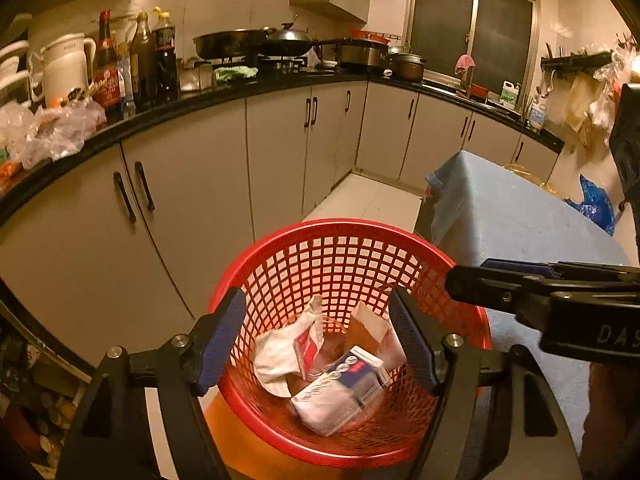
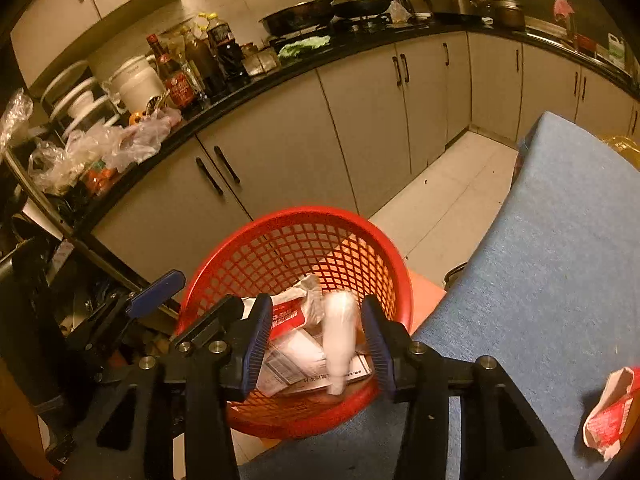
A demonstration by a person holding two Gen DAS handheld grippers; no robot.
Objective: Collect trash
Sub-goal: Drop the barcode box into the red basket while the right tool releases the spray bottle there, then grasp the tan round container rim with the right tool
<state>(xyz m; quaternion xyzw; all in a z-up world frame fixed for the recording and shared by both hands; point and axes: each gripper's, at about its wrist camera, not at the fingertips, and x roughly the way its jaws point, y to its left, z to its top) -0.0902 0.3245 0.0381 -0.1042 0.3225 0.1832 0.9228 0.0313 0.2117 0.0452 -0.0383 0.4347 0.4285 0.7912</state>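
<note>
The red basket (image 1: 344,240) beside the blue-covered table (image 2: 560,260) already holds a carton (image 1: 344,392) and wrappers; a white bottle (image 2: 340,340) drops between the right gripper's (image 2: 316,340) parted jaws; the left gripper (image 1: 320,344) gapes empty; one crumpled red-and-white wrapper (image 2: 610,412) remains on the table.

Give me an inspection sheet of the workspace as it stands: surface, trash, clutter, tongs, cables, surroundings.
Surface: blue cloth-covered table, mostly bare.
Job's things: red basket beside the table holds a small carton and crumpled wrappers; a blurred white piece sits between the right tongs' pads, apparently dropping in; one red-and-white wrapper left on the table.
Clutter: plastic bags on the counter.
Grippers: left tongs open over the basket, empty; right tongs open.
Cables: nothing seen.
Surroundings: black counter, bottles, pans, dark window.
</note>
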